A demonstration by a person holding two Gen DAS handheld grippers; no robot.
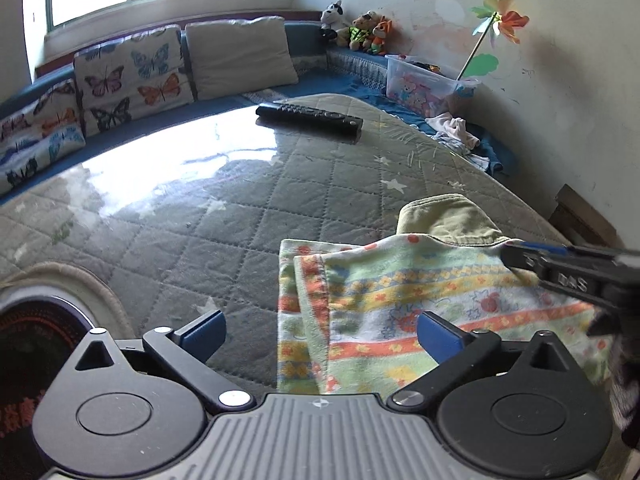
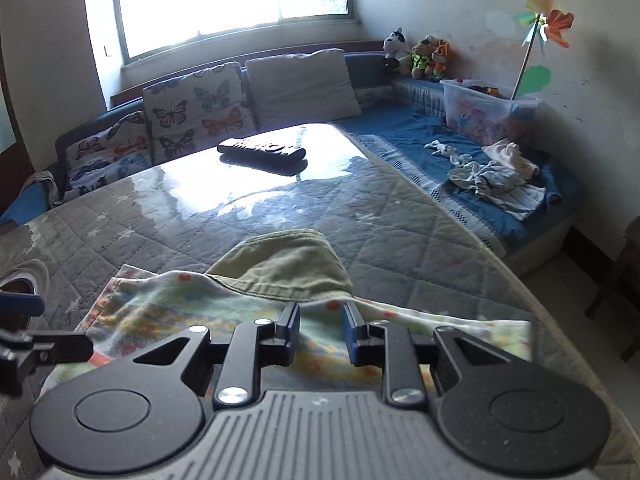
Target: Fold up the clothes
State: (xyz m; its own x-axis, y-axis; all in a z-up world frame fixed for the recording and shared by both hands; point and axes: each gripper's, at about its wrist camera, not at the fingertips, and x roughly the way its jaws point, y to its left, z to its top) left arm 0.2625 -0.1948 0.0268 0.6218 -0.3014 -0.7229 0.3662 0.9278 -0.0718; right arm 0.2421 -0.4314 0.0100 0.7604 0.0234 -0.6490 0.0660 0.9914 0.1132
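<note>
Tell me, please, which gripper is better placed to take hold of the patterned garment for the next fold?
Probably the right gripper: its jaws stand partly open directly over the patterned garment, near the green cloth. The left gripper is wide open, straddling the garment's left edge.

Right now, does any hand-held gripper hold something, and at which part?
Nothing is held. The left hand-held gripper is wide open above the patterned cloth; the right hand-held gripper is open above it.

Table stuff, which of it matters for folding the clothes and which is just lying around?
For the job: patterned cloth, green garment, left tongs, right tongs.
Lying about: remote, plush toys, pinwheel, toy bin, pillows.
</note>
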